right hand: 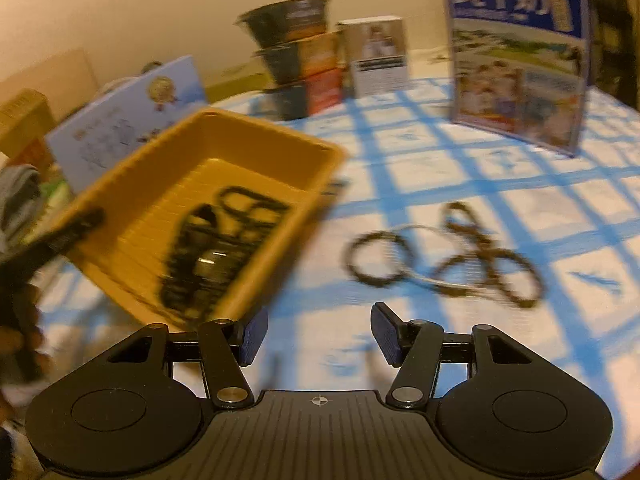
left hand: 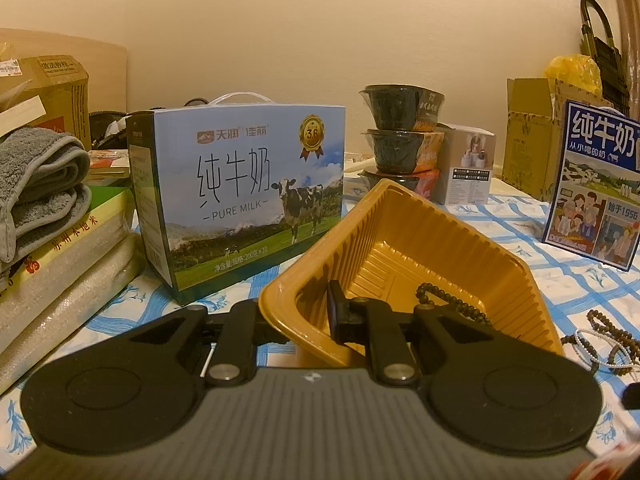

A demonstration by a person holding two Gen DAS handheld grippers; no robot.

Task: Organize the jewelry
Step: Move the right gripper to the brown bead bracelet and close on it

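A yellow plastic tray (left hand: 400,216) sits tilted on the blue-checked cloth. My left gripper (left hand: 316,320) is shut on its near wall, one finger (left hand: 336,312) inside and the other hidden outside. Dark beaded bracelets (left hand: 452,304) lie in the tray. The right wrist view is blurred. It shows the tray (right hand: 280,136) with the beaded bracelets (right hand: 216,248) in it, and the left gripper's finger (right hand: 76,228) on its left rim. More beaded bracelets and a pale cord (right hand: 448,256) lie loose on the cloth to the tray's right. My right gripper (right hand: 320,332) is open over bare cloth, nothing between its pads.
A light-blue milk carton (left hand: 240,196) stands behind the tray, a dark-blue one (left hand: 596,184) at the right. Stacked black bowls (left hand: 400,132) and a small white box (left hand: 464,164) stand at the back. Folded grey towels (left hand: 36,184) lie on packages at the left.
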